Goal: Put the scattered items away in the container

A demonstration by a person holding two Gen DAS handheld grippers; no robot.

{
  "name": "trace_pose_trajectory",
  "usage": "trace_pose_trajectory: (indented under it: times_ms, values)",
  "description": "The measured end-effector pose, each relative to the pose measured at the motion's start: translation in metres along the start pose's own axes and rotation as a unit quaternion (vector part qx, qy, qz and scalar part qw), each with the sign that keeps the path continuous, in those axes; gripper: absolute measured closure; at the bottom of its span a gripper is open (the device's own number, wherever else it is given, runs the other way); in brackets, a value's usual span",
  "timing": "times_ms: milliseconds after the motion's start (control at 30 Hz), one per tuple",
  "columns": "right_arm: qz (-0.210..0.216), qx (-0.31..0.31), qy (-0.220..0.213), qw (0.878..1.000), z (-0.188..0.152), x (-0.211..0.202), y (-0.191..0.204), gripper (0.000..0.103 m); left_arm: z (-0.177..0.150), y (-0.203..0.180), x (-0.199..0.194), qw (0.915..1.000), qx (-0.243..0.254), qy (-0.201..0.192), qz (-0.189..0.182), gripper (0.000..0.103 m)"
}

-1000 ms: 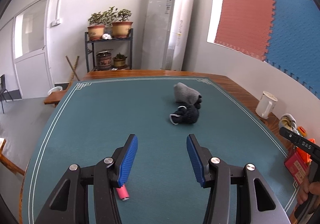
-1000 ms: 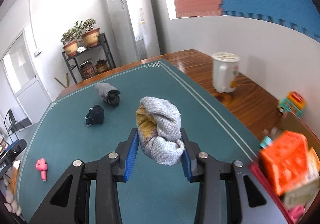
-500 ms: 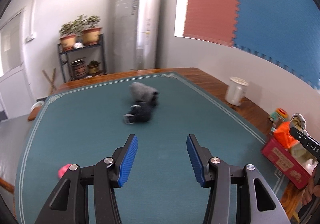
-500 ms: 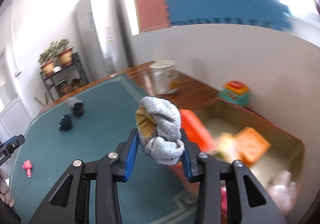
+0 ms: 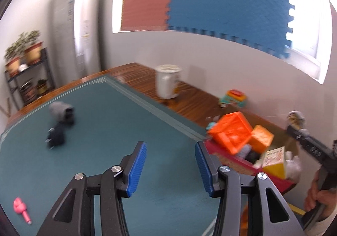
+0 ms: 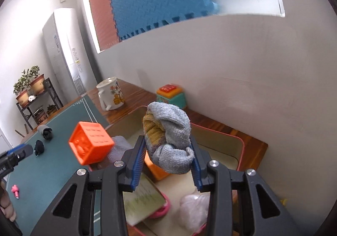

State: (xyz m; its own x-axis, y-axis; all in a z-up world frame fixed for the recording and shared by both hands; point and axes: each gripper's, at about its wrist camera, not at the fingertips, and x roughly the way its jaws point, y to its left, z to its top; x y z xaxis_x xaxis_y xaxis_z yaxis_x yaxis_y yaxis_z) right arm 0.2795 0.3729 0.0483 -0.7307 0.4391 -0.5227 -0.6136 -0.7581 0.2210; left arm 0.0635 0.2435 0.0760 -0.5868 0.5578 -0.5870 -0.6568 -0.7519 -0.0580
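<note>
Carried over the container (image 6: pixel 240 147), one rolled sock (image 6: pixel 168 139) is clamped by the right gripper (image 6: pixel 168 164); the left gripper (image 5: pixel 170 168), just narrowed, is empty. Two orange crates (image 6: pixel 90 143) are inside; two socks (image 5: pixel 61 109) are left mid-table.

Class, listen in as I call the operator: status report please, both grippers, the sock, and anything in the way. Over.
Right gripper shut on grey sock, above the container. Left gripper open, jaws just closing slightly, nothing between. Orange crate perched on the container's near edge.

White walls (image 6: pixel 252 67), foam-tiled bright window (image 5: pixel 210 0)
</note>
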Motion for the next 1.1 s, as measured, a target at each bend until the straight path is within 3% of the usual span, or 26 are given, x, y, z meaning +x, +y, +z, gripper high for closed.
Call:
trace_pose_trajectory:
  times_ms: [267,400,533,600,700,767,800,833,1000,1100]
  values:
    - [0.012,0.002,0.007,1.000,-0.001,0.009,-0.012,0.060,0.024,-0.056,0.016,0.9982,0.039,-0.005,-0.046,0.053]
    - [0.016,0.010,0.008,1.000,-0.002,0.011,-0.018,0.060,0.023,-0.061,0.023,0.9976,0.037,0.005,-0.059,0.053]
    - [0.023,0.022,0.009,0.999,-0.004,0.018,-0.019,0.060,0.018,-0.036,0.021,0.9983,0.004,0.008,-0.057,0.052]
    - [0.025,0.021,0.016,0.999,-0.005,0.023,-0.017,0.060,0.014,-0.018,0.017,0.9993,-0.011,0.004,-0.034,0.039]
    - [0.029,0.015,0.033,0.999,-0.010,0.032,-0.008,0.055,0.003,0.025,0.004,0.9988,-0.048,-0.001,0.015,0.036]
    - [0.031,0.016,0.034,0.999,-0.010,0.033,-0.003,0.037,-0.006,0.060,-0.009,0.9957,-0.080,-0.002,0.047,0.036]
    - [0.030,0.016,0.032,0.999,-0.010,0.033,0.000,0.022,-0.013,0.077,-0.018,0.9935,-0.095,-0.003,0.064,0.036]
    - [0.028,0.017,0.024,0.999,-0.009,0.030,0.002,0.020,-0.019,0.095,-0.026,0.9907,-0.110,-0.004,0.080,0.036]
    - [0.007,0.010,-0.022,1.000,-0.003,0.007,0.019,0.020,-0.058,0.178,-0.072,0.9671,-0.186,0.001,0.174,0.035]
    - [-0.005,0.000,-0.051,0.999,0.000,-0.006,0.034,0.020,-0.091,0.225,-0.094,0.9444,-0.237,0.011,0.228,0.030]
